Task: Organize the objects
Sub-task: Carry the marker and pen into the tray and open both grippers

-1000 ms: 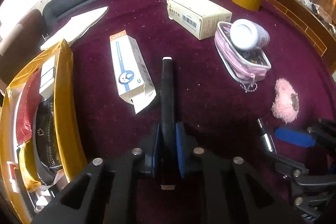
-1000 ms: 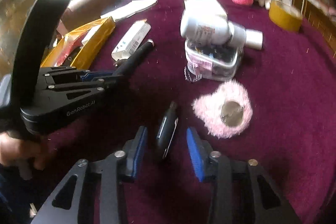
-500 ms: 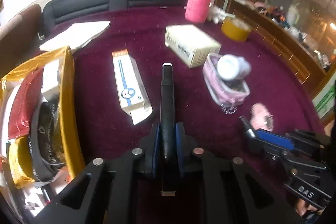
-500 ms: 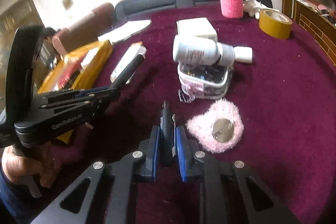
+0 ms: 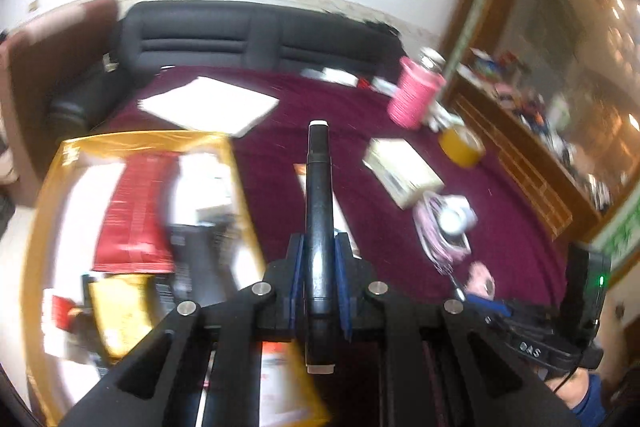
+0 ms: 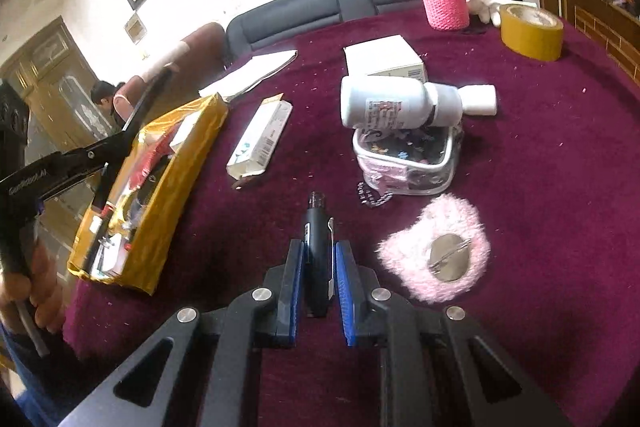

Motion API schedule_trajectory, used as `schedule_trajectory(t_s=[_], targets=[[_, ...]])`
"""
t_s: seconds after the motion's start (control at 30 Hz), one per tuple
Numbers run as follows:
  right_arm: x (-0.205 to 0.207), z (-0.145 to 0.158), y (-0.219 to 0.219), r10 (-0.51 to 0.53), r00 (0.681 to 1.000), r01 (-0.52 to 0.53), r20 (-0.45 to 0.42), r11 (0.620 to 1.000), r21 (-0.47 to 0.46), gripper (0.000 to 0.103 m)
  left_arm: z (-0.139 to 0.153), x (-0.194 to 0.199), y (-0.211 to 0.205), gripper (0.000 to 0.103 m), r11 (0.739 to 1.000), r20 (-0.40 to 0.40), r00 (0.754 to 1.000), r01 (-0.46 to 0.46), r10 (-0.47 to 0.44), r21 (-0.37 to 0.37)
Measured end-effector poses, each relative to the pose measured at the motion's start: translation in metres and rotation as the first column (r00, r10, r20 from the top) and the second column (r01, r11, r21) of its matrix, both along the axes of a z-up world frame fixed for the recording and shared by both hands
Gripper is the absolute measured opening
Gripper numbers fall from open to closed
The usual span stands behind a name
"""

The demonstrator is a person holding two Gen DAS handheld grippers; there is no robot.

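a: where is the black pen [image 5: 319,227] now?

b: my left gripper [image 5: 319,287] is clamped on it, long axis straight ahead, the gold box [image 5: 236,163] low to its left. my right gripper [image 6: 318,275] is clamped on the small black tool [image 6: 318,247], farther from the box.

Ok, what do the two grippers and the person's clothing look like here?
Both grippers, left and right, are matte black frames with silver round bolts and blue pads on the fingers. White lettering marks the side of each body. The right unit shows a green light and a thin black cable. A blue sleeve shows.
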State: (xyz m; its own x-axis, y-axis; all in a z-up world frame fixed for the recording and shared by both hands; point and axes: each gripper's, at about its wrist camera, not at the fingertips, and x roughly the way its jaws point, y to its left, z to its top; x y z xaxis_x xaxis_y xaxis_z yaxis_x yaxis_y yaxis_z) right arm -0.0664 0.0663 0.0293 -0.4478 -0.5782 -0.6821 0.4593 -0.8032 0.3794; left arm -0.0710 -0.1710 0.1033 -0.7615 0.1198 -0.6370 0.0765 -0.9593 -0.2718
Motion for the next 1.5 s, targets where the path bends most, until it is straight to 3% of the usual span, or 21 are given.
schedule_trajectory(t_s=[0.13, 0.27, 0.5, 0.67, 0.9, 1.03, 1.23, 1.43, 1.5], targets=[[0.009, 0.010, -0.027, 0.047, 0.998, -0.046, 0.030, 0.999, -0.028, 0.018, 0.000, 0.012, -0.055, 0.014, 0.994, 0.002, 0.995, -0.104, 0.104, 0.036], [0.020, 0.040, -0.079, 0.148, 0.989, -0.148, 0.016, 0.989, -0.002, 0.018, -0.019, 0.015, -0.110, 0.014, 0.974, 0.071, 0.975, -0.217, 0.212, 0.066], [0.008, 0.077, -0.191, 0.263, 0.965, -0.262, -0.011, 0.964, 0.054, 0.018, -0.044, 0.018, -0.150, 0.014, 0.948, 0.152, 0.945, -0.306, 0.291, 0.091], [-0.015, 0.062, -0.271, 0.298, 0.953, -0.301, 0.051, 0.951, 0.073, 0.018, -0.057, 0.018, -0.163, 0.014, 0.933, 0.193, 0.926, -0.347, 0.325, 0.094], [-0.041, 0.020, -0.337, 0.289, 0.949, -0.302, 0.123, 0.949, 0.095, 0.019, -0.064, 0.016, -0.168, 0.013, 0.922, 0.222, 0.914, -0.371, 0.341, 0.111], [-0.046, 0.013, -0.350, 0.286, 0.951, -0.295, 0.116, 0.952, 0.077, 0.019, -0.063, 0.023, -0.177, 0.014, 0.904, 0.213, 0.904, -0.403, 0.370, 0.141], [-0.050, 0.012, -0.350, 0.293, 0.946, -0.297, 0.136, 0.955, 0.014, 0.020, -0.063, 0.022, -0.175, 0.015, 0.901, 0.209, 0.906, -0.403, 0.368, 0.159], [-0.048, 0.025, -0.325, 0.270, 0.955, -0.265, 0.121, 0.963, -0.055, 0.023, -0.056, 0.024, -0.171, 0.034, 0.905, 0.175, 0.921, -0.378, 0.347, 0.193], [-0.046, 0.032, -0.311, 0.263, 0.959, -0.254, 0.109, 0.963, -0.086, 0.027, -0.053, 0.024, -0.169, 0.046, 0.907, 0.160, 0.925, -0.373, 0.345, 0.196]])
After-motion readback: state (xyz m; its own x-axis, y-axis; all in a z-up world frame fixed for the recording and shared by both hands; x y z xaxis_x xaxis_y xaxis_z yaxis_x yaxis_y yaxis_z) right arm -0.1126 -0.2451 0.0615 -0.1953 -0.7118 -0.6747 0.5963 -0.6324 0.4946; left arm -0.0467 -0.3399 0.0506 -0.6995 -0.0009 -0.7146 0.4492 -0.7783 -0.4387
